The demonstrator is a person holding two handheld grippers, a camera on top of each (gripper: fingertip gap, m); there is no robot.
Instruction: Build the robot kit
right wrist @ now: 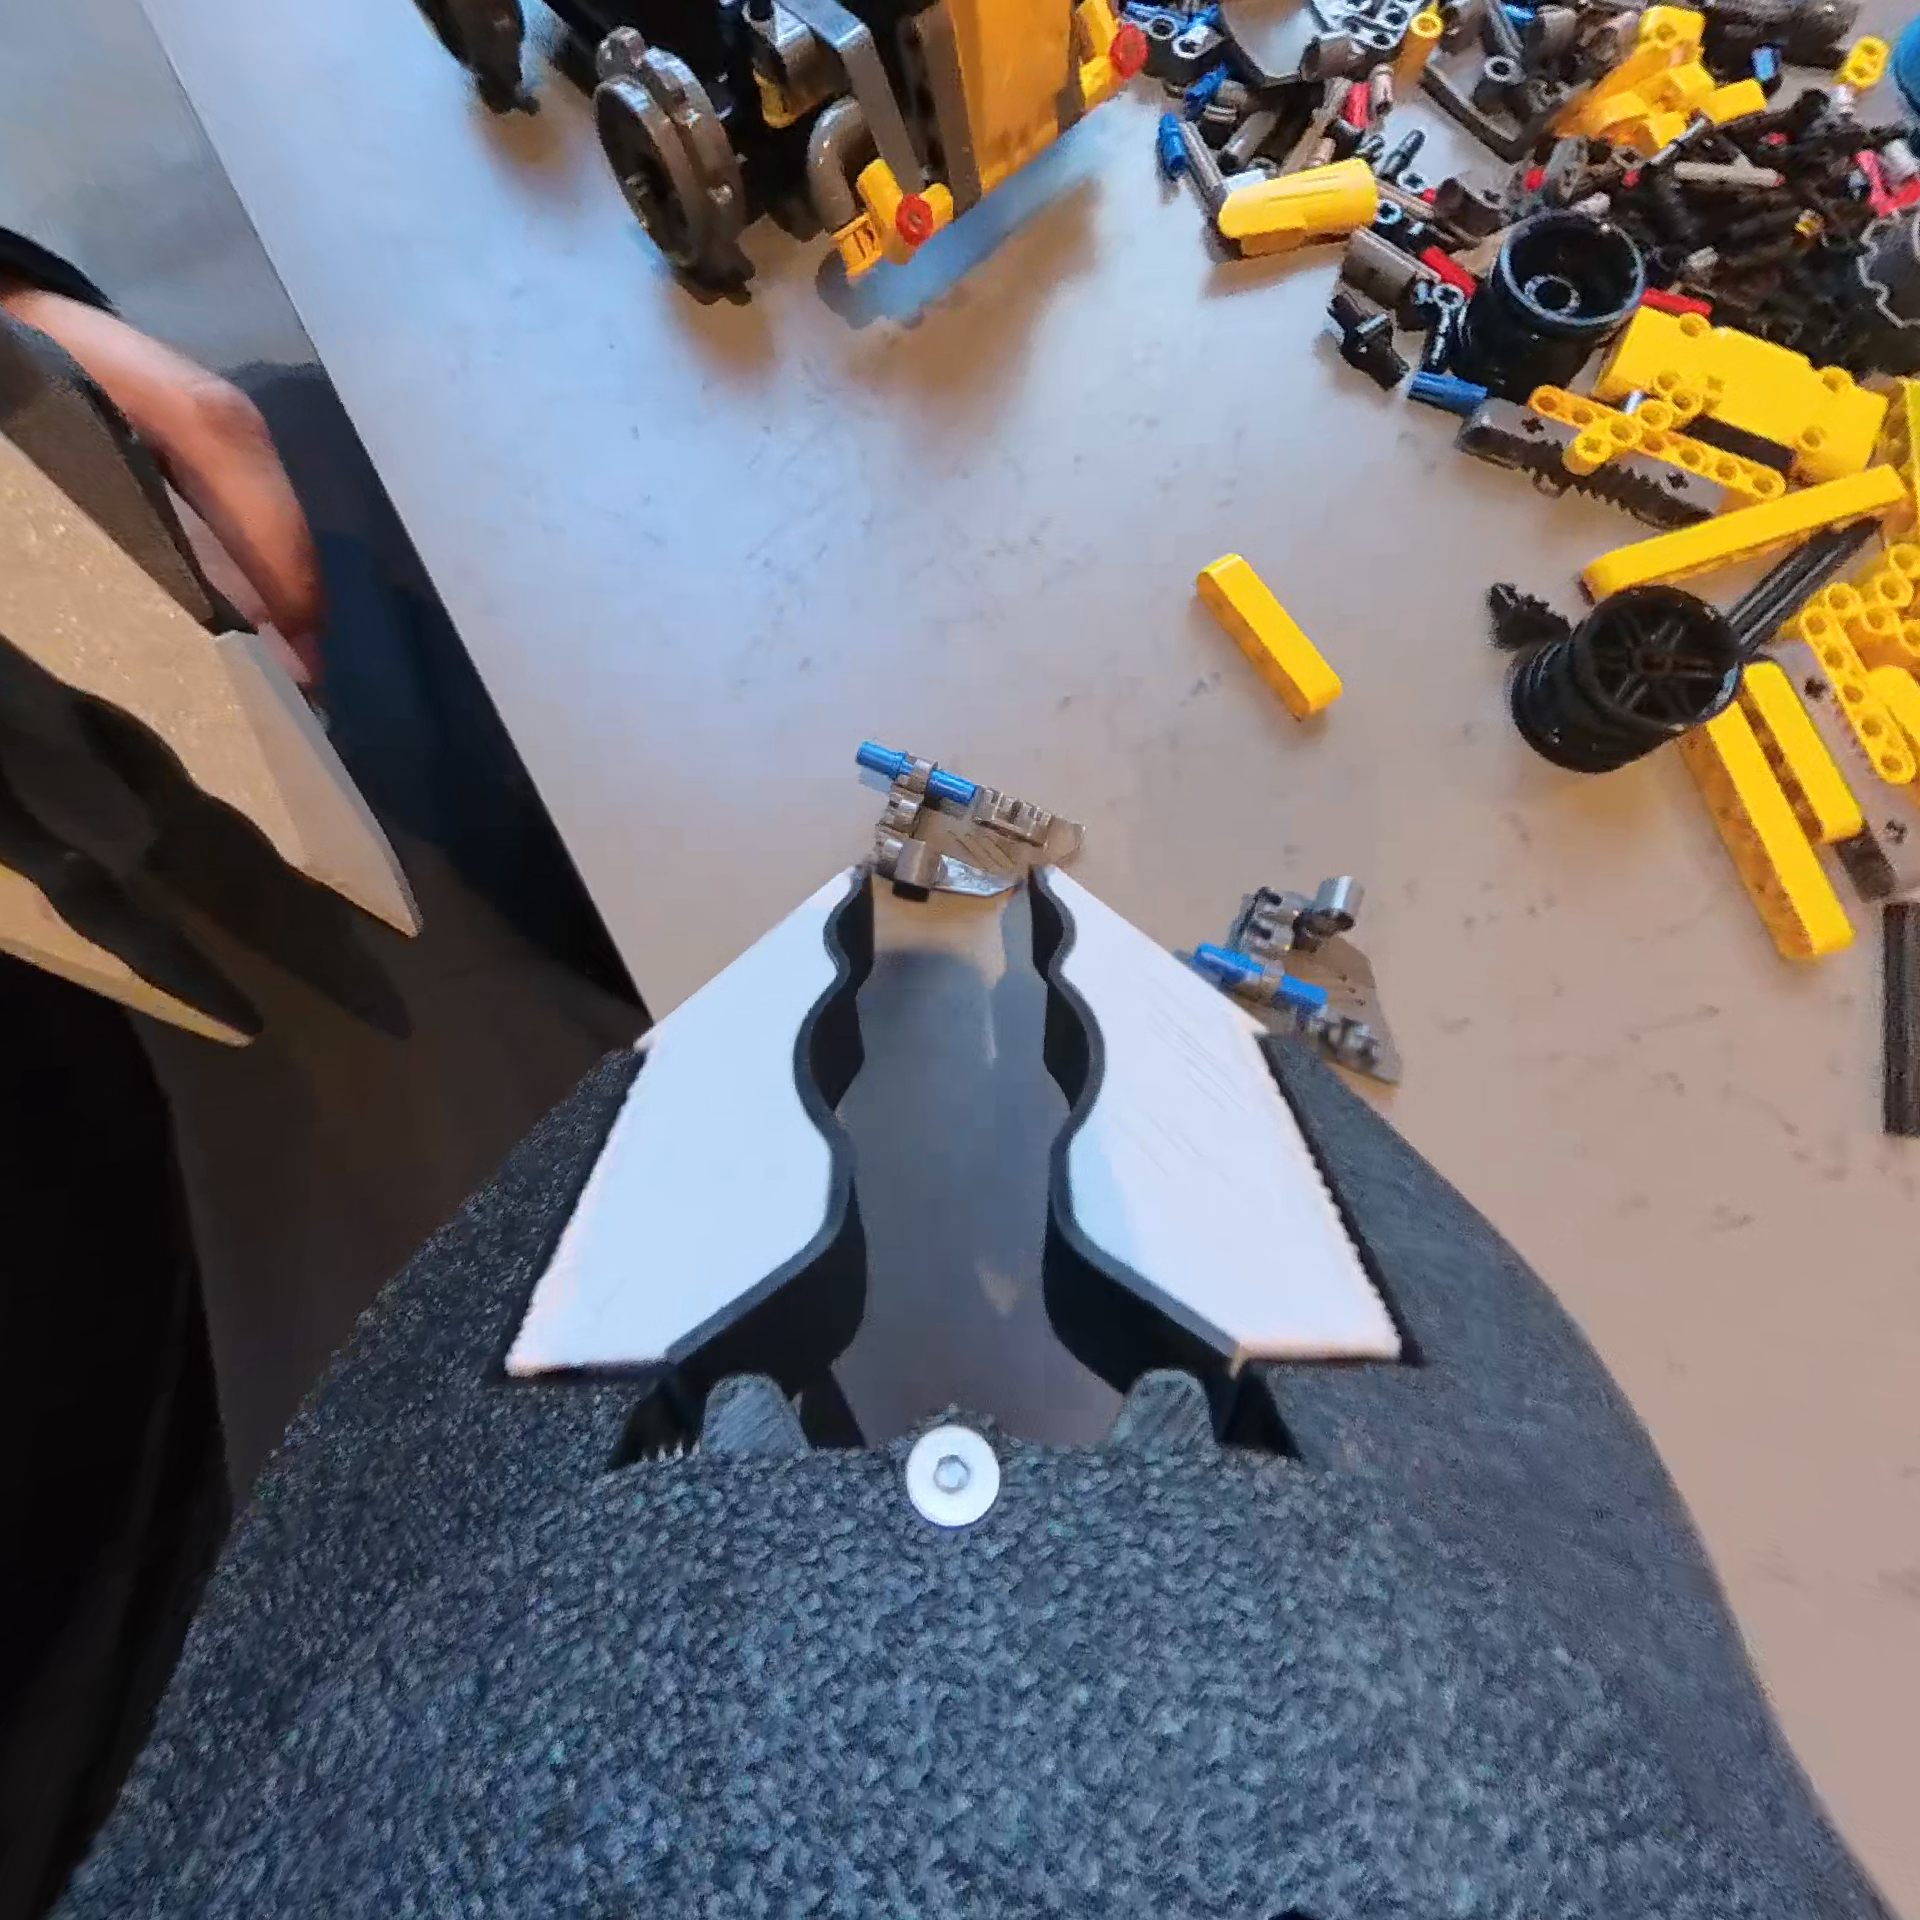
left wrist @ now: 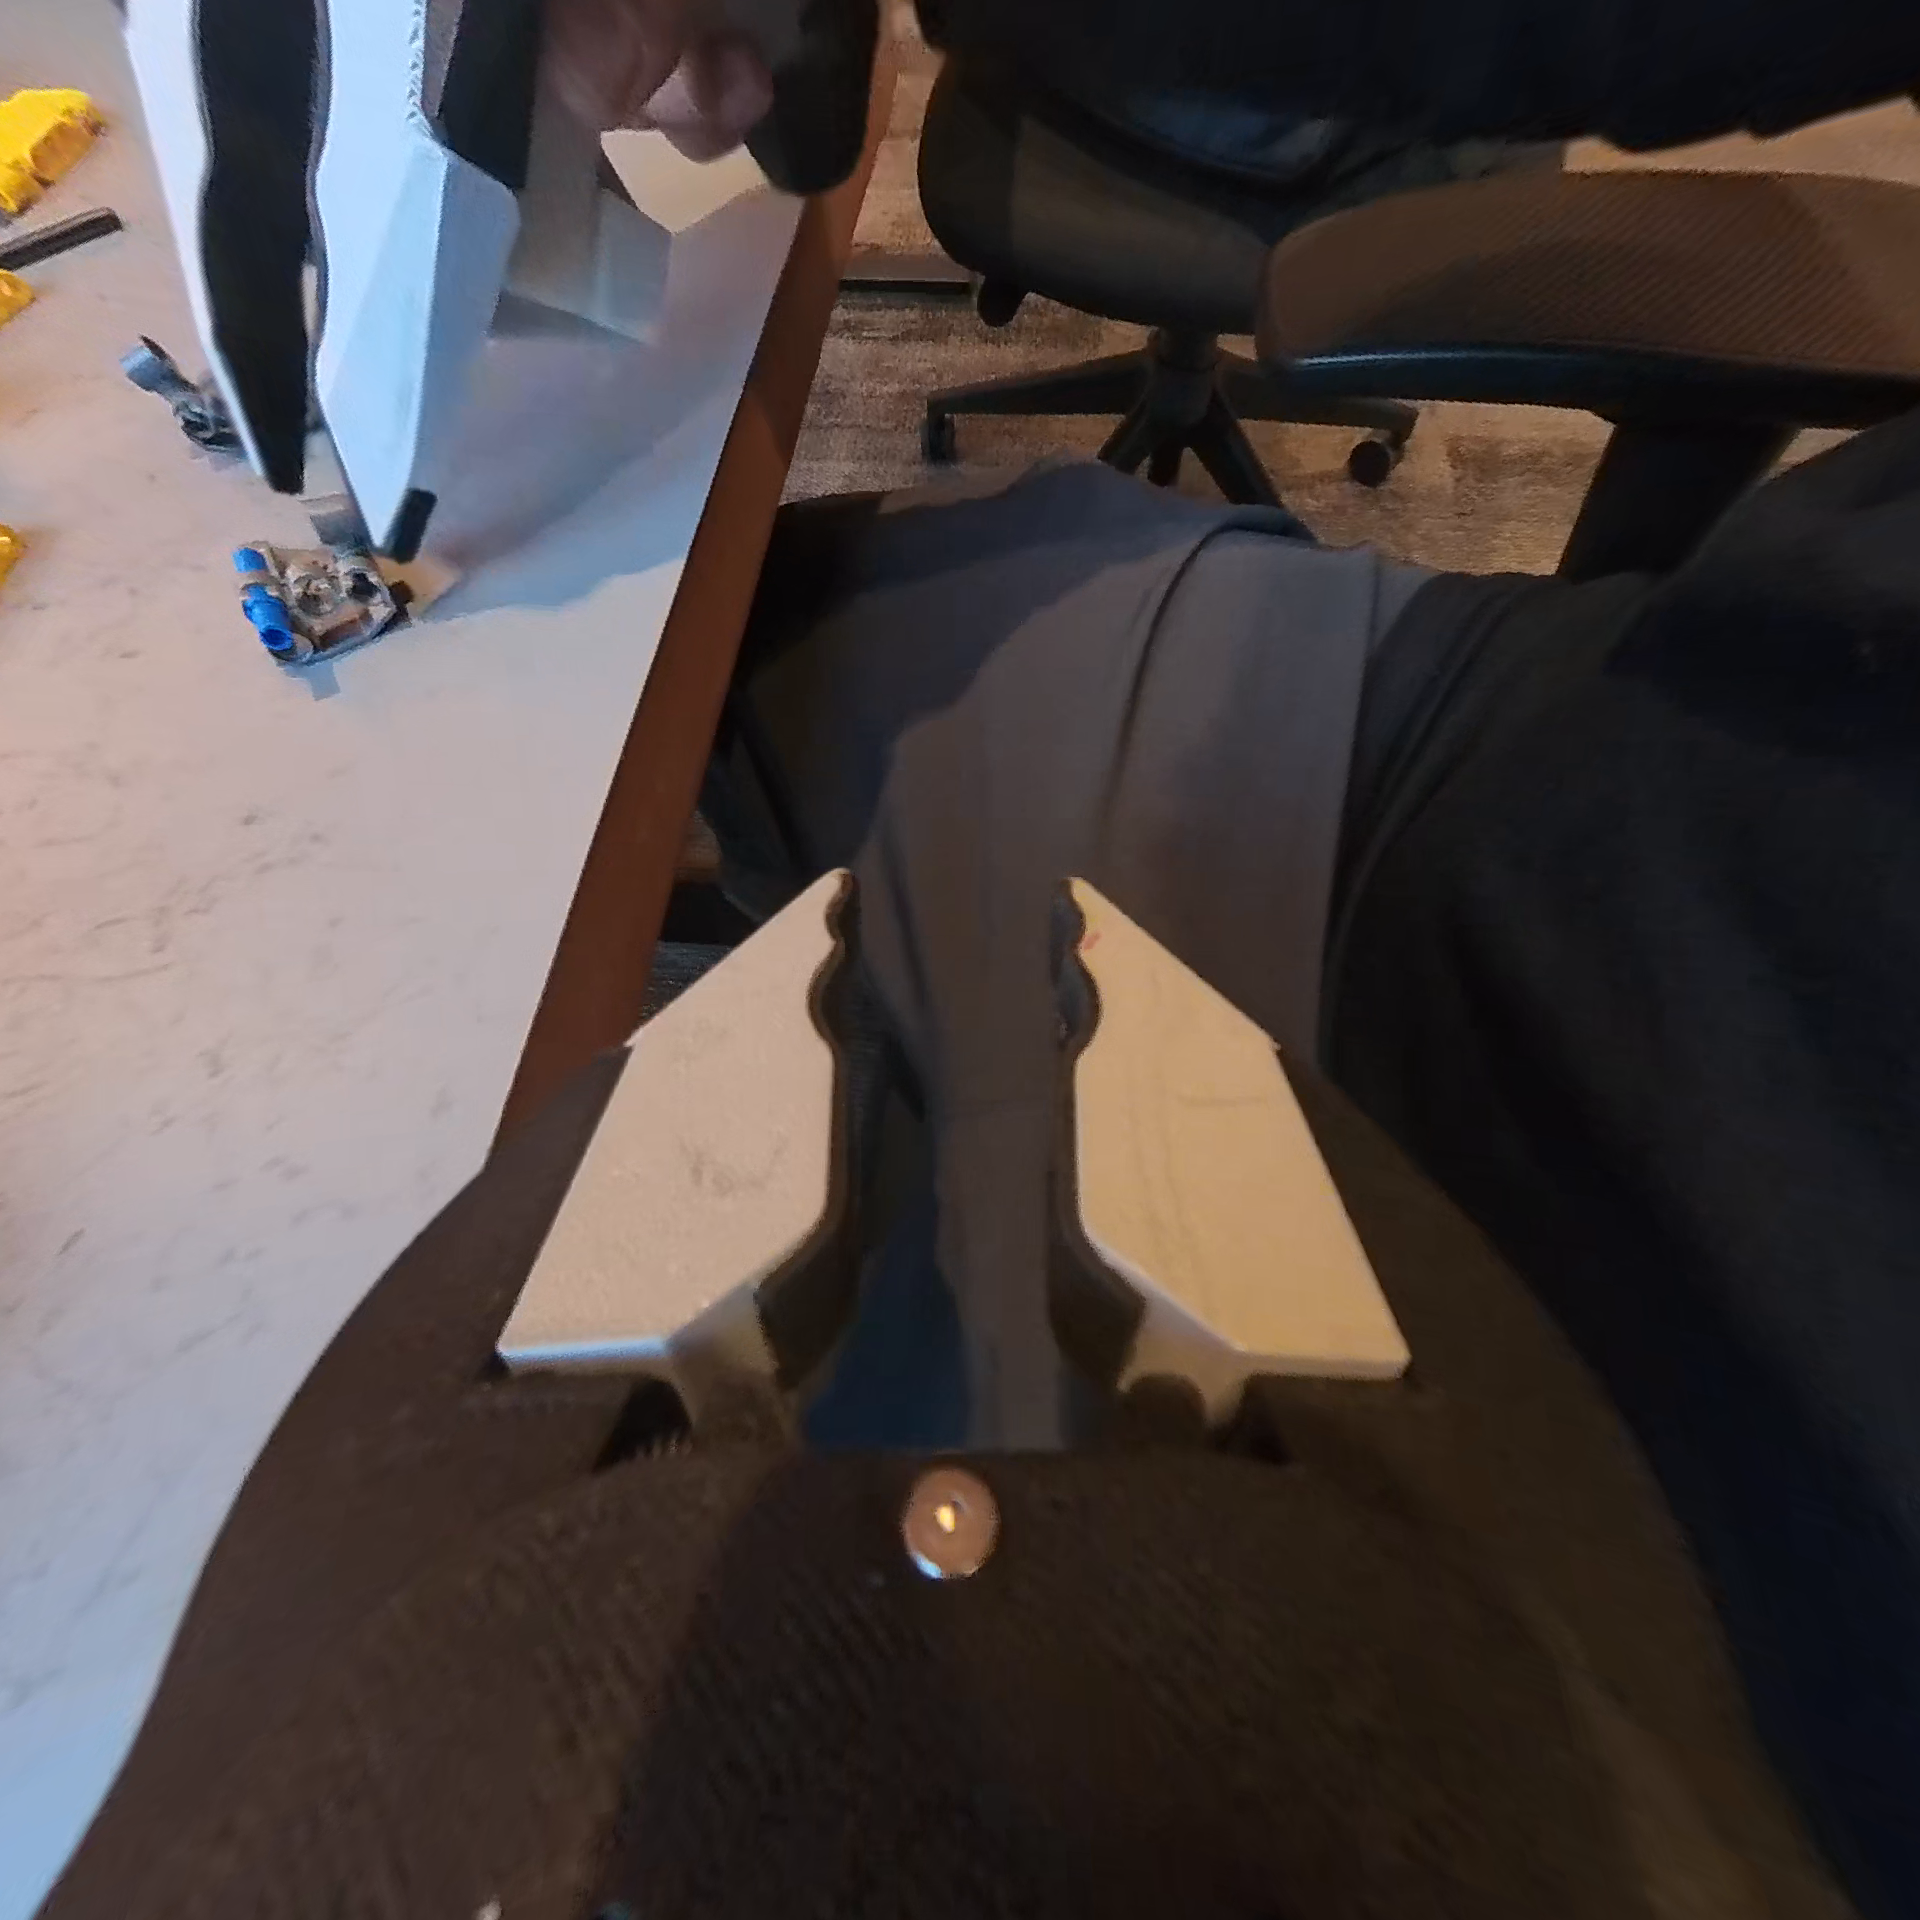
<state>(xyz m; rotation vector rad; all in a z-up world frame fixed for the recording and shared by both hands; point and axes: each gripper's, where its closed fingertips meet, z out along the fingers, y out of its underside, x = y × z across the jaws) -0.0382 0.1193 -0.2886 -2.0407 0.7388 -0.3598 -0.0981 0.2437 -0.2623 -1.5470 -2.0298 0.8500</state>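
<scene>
The right gripper (right wrist: pixel 948 883) is low over the surface (right wrist: pixel 727 582), near its front edge. Its jaws stand a little apart, and a small grey piece with a blue pin (right wrist: pixel 961 826) sits at the fingertips; whether the fingers really pinch it I cannot tell. Just to the right of the gripper lies a second grey piece with blue pins (right wrist: pixel 1294 982), flat on the surface. A bit farther, a single yellow brick (right wrist: pixel 1268 636) lies alone. Beyond it, toward the far right corner, there is a big heap of yellow and black building parts (right wrist: pixel 1704 416), with a black wheel (right wrist: pixel 1626 681) at its near side. At the far edge stands a partly built yellow and black vehicle (right wrist: pixel 831 135).

The left gripper (left wrist: pixel 956 904) is off the surface, beyond its brown front edge (left wrist: pixel 665 790), above the lap (left wrist: pixel 1091 748) of a person in dark clothes. Its jaws are partly open and hold nothing. Behind the lap, a black office chair (left wrist: pixel 1174 364) stands on the carpet floor.
</scene>
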